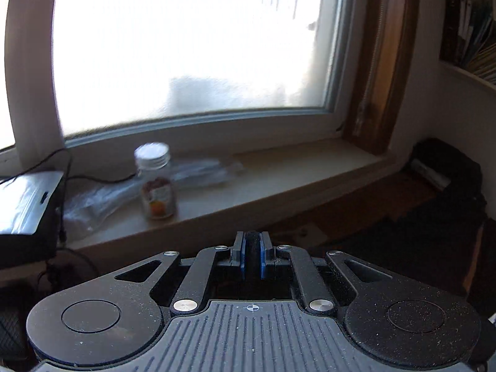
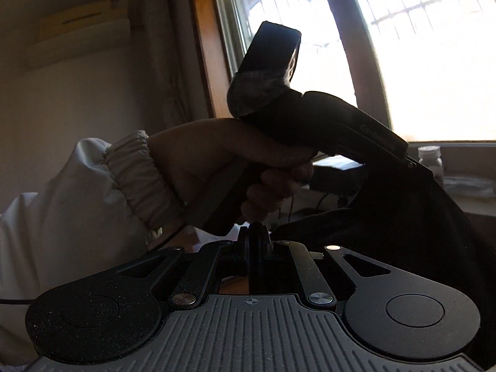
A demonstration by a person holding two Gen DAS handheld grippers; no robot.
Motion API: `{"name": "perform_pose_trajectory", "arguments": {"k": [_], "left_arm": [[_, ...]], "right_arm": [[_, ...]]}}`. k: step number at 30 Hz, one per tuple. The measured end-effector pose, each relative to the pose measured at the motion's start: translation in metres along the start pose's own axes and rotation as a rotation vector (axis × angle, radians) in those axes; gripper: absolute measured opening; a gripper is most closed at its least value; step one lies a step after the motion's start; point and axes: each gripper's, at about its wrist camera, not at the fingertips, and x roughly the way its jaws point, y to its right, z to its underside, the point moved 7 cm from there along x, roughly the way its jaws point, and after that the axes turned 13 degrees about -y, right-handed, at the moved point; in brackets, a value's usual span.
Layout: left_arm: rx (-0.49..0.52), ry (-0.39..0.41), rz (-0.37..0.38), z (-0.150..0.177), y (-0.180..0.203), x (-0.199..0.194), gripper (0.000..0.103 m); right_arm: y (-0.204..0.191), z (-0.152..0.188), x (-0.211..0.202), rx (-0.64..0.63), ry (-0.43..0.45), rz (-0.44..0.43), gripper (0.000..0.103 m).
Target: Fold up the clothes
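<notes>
Black fabric, a dark garment [image 2: 403,232], hangs from the tip of the left tool [image 2: 412,162] in the right wrist view, pinched there and draping down and rightward in heavy folds. It reads as near-solid black against the bright window (no seams or print can be made out). In the left wrist view the left tool's blue-padded fingers [image 1: 243,259] stand nearly together with a dark strip of the cloth clamped between them. The right tool [image 2: 254,241] is likewise drawn narrow, with dark material in the gap; the garment's lower edge lies just beside it on the right. A hand [image 2: 235,161] in a white puffy sleeve [image 2: 93,192] grips the left tool's handle. A clear glass jar with a silver lid [image 1: 156,181] stands on the pale window sill [image 1: 279,173].
</notes>
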Motion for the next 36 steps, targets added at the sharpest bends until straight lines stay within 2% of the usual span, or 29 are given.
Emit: {"name": "perform_pose_trajectory", "arguments": {"k": [3, 5, 6, 7, 8, 9, 11, 16, 21, 26, 28, 32, 35, 36], "left_arm": [[-0.036, -0.045, -0.035, 0.023, -0.027, 0.018, 0.009], [-0.056, -0.076, -0.085, 0.038, -0.046, 0.030, 0.012], [-0.077, -0.088, -0.110, 0.044, -0.055, 0.036, 0.016], [-0.106, -0.096, -0.142, 0.050, -0.065, 0.041, 0.015], [-0.128, -0.099, -0.168, 0.055, -0.074, 0.044, 0.016], [-0.149, -0.103, -0.192, 0.060, -0.083, 0.048, 0.016], [-0.176, -0.121, -0.209, 0.069, -0.093, 0.052, 0.018], [-0.168, -0.102, -0.199, 0.076, -0.095, 0.039, 0.039], [-0.136, -0.090, -0.148, 0.080, -0.086, 0.037, 0.051], [-0.088, -0.093, -0.167, 0.081, -0.084, 0.050, 0.051], [-0.064, -0.085, -0.191, 0.081, -0.081, 0.045, 0.047], [-0.026, -0.043, -0.221, 0.080, -0.076, 0.028, 0.048], [0.018, -0.040, -0.172, 0.084, -0.065, 0.023, 0.047], [0.029, -0.048, -0.165, 0.086, -0.061, 0.026, 0.046]], "right_arm": [[-0.007, 0.005, 0.042, -0.007, -0.050, 0.000, 0.007], [-0.011, 0.009, 0.070, -0.012, -0.084, 0.000, 0.007], [-0.011, 0.012, 0.082, -0.006, -0.103, 0.004, 0.010], [-0.009, 0.016, 0.090, 0.012, -0.126, 0.012, 0.012], [-0.006, 0.020, 0.099, 0.031, -0.149, 0.021, 0.023], [-0.007, 0.024, 0.105, 0.045, -0.169, 0.018, 0.039], [-0.014, 0.031, 0.103, 0.043, -0.177, -0.006, 0.048], [0.020, 0.018, 0.057, 0.047, -0.169, 0.019, 0.050], [0.070, 0.015, 0.012, 0.043, -0.138, 0.133, 0.050], [0.135, 0.030, -0.043, 0.104, -0.131, 0.273, 0.050], [0.151, 0.035, -0.071, 0.118, -0.112, 0.331, 0.050], [0.178, 0.062, -0.106, 0.132, -0.108, 0.408, 0.051], [0.195, 0.086, -0.114, 0.176, -0.130, 0.440, 0.052], [0.198, 0.094, -0.116, 0.191, -0.134, 0.443, 0.056]]}}
